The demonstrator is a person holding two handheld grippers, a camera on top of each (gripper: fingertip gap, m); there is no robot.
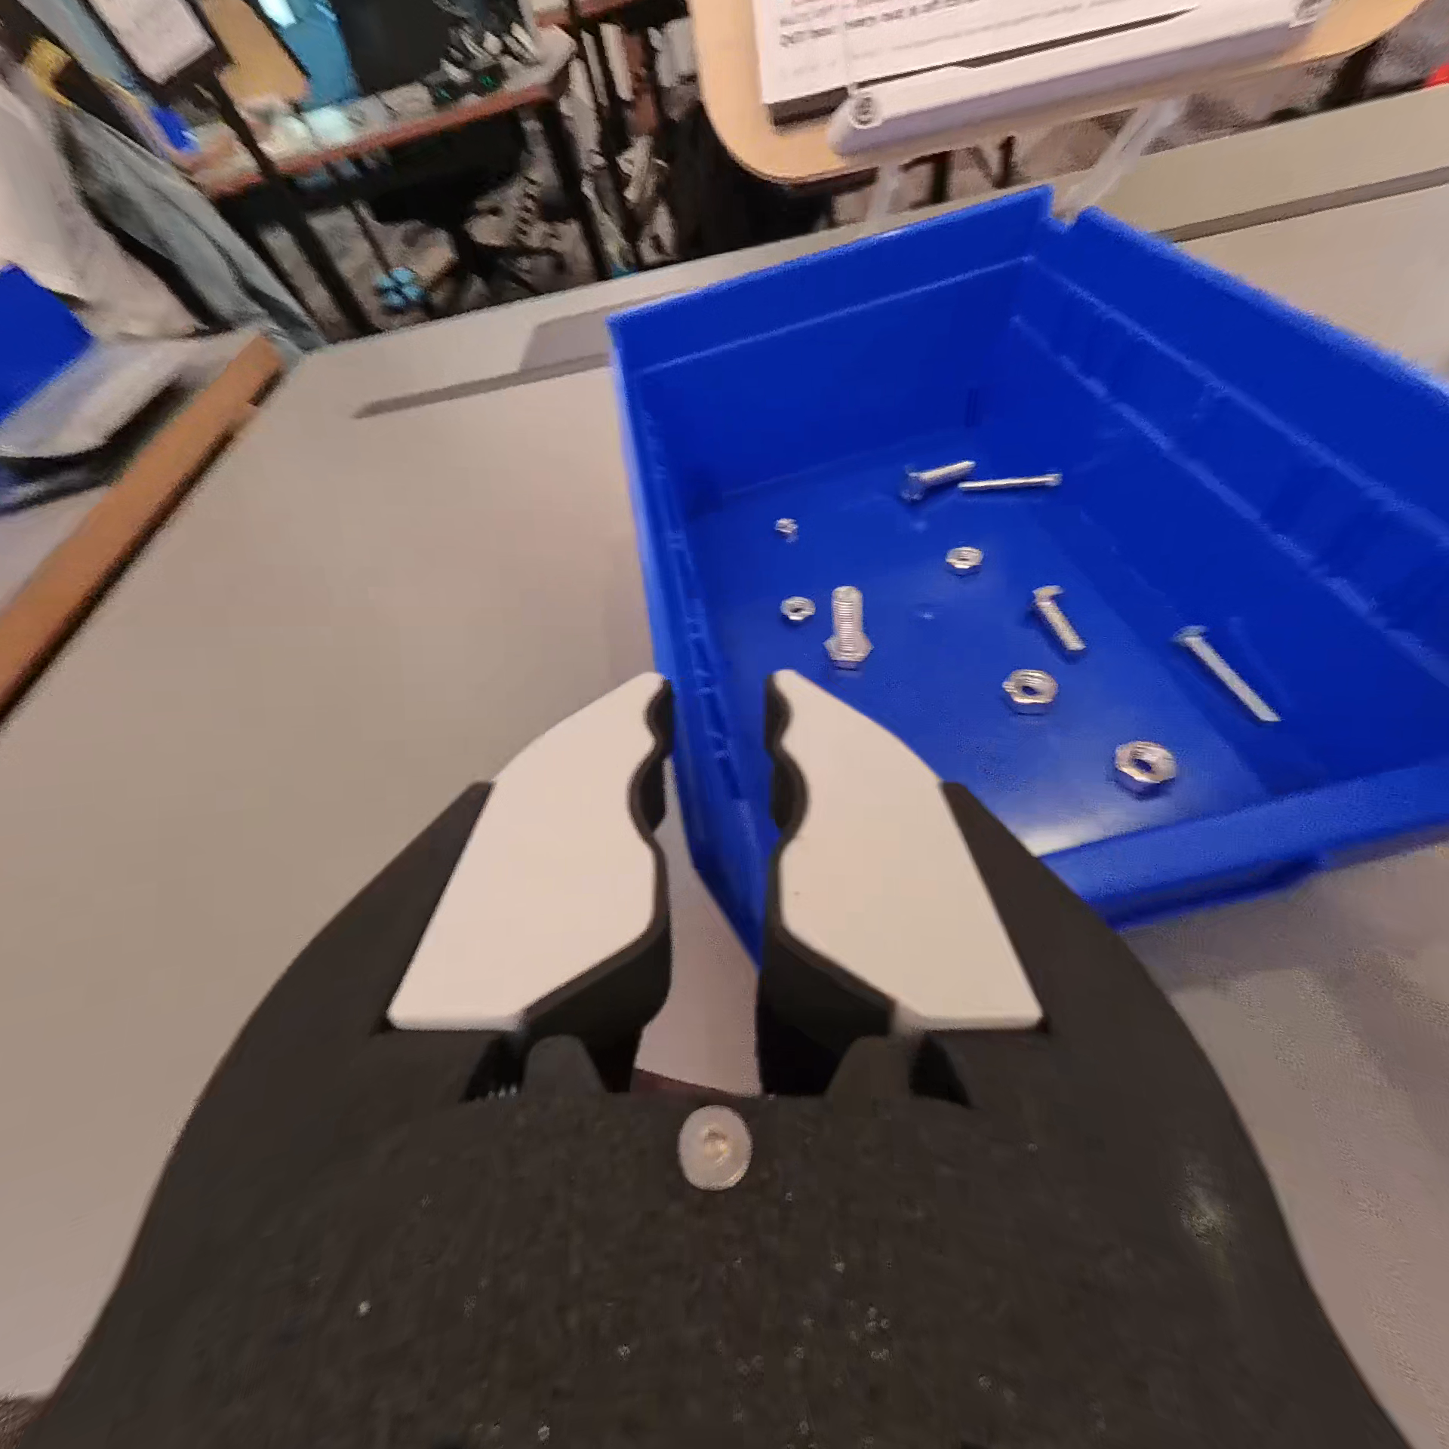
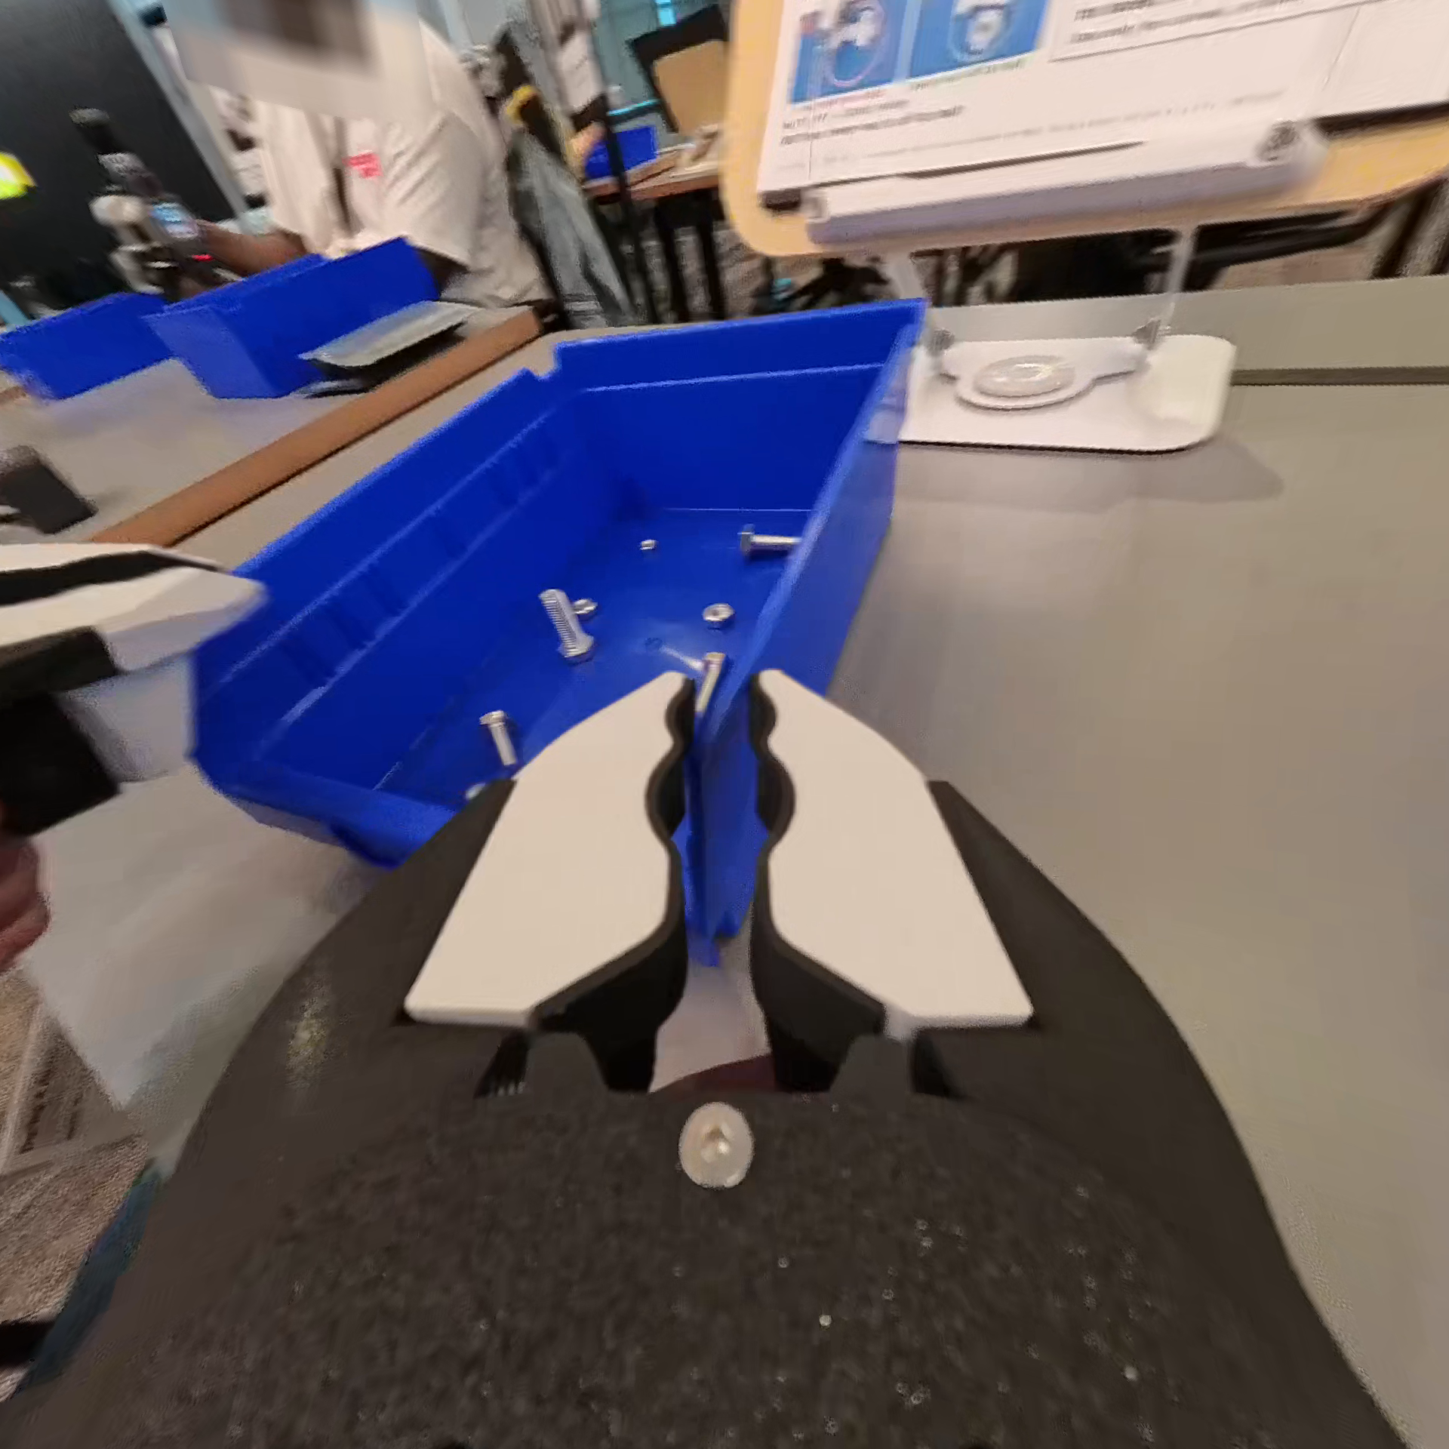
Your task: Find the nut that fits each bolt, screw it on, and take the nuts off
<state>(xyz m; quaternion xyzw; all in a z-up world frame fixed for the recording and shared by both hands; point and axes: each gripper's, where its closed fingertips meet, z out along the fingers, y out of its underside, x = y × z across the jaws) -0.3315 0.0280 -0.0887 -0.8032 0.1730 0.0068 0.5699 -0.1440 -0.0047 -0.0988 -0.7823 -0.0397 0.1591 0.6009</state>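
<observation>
Both empty and slightly parted, left gripper (image 1: 717, 690) and right gripper (image 2: 721, 690) at the blue bin's (image 1: 1223, 408) near corners — best dropping squarely over the upright bolt (image 1: 847, 627) amid loose nuts (image 1: 1029, 690).

Even, bright indoor light falls from above, with soft shadows on the grey table (image 2: 1176, 627). Both wide-angle views bend straight lines near the edges. The background across the top is smeared by motion blur; the blue bin (image 1: 1176, 439) edges look soft.

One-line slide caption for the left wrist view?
Open left gripper at blue bin holding loose bolts and nuts.
</observation>
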